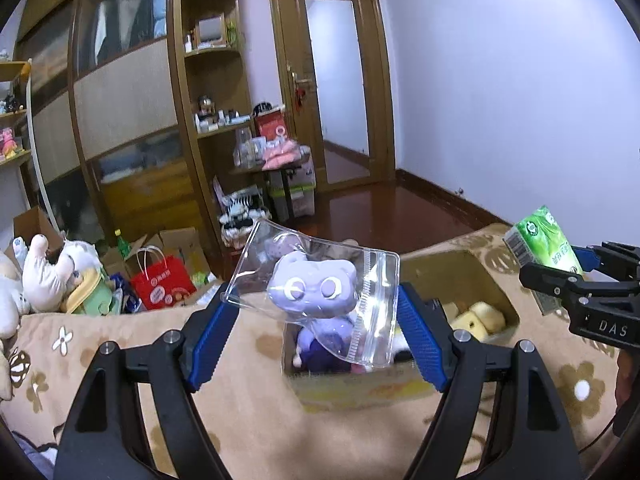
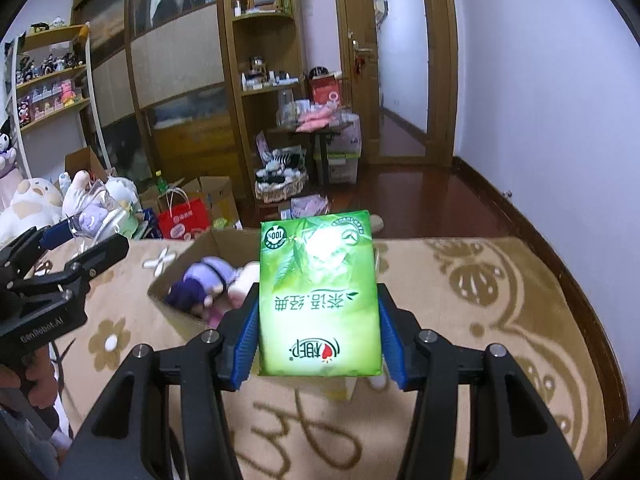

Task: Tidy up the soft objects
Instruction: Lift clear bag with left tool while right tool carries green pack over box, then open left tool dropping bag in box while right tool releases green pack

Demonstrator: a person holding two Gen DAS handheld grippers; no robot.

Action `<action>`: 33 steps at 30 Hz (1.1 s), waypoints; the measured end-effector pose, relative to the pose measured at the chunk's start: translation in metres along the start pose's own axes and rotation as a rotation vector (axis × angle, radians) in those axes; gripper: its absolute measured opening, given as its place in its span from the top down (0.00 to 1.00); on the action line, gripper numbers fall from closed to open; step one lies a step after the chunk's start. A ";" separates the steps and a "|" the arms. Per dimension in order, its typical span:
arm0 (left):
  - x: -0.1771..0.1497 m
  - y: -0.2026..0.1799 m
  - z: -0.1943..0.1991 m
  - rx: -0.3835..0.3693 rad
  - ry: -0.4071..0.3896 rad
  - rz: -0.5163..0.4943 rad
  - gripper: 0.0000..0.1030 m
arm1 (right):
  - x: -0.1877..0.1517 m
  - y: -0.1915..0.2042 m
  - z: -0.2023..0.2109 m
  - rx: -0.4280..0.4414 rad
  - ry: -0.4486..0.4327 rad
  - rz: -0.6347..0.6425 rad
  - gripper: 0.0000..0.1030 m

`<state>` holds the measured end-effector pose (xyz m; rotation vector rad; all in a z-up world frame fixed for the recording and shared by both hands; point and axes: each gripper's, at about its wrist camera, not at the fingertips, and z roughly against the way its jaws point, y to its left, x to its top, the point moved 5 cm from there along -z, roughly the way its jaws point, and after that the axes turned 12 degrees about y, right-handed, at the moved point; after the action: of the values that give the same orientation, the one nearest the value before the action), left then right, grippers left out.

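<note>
Above floral bedding (image 1: pixel 120 344), left hand-held gripper (image 1: pixel 316 316) clamps bagged toy (image 1: pixel 316 288) (right (image 2: pixel 318 320): tissue pack (image 2: pixel 318 292)).

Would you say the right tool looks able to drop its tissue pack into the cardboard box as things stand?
Probably yes. The right tool holds the green tissue pack just above the open cardboard box, whose top is uncovered. The left tool, gripping the bagged purple toy, stands off to the side.
</note>
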<state>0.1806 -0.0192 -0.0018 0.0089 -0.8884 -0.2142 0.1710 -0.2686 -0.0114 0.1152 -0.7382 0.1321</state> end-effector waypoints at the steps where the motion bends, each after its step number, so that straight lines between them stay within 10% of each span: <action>1: 0.002 -0.001 -0.002 -0.011 -0.006 0.000 0.24 | 0.007 0.000 -0.001 0.001 -0.012 0.003 0.46; 28: -0.016 -0.035 -0.115 -0.075 0.157 -0.065 0.19 | 0.007 -0.011 -0.103 0.164 0.085 -0.102 0.45; 33: -0.017 -0.025 -0.107 -0.054 0.142 -0.031 0.09 | 0.007 -0.014 -0.099 0.169 0.066 -0.104 0.31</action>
<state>0.2483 -0.0490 -0.0848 -0.0125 -0.7416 -0.2636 0.2437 -0.2669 -0.0805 0.3088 -0.6529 0.0987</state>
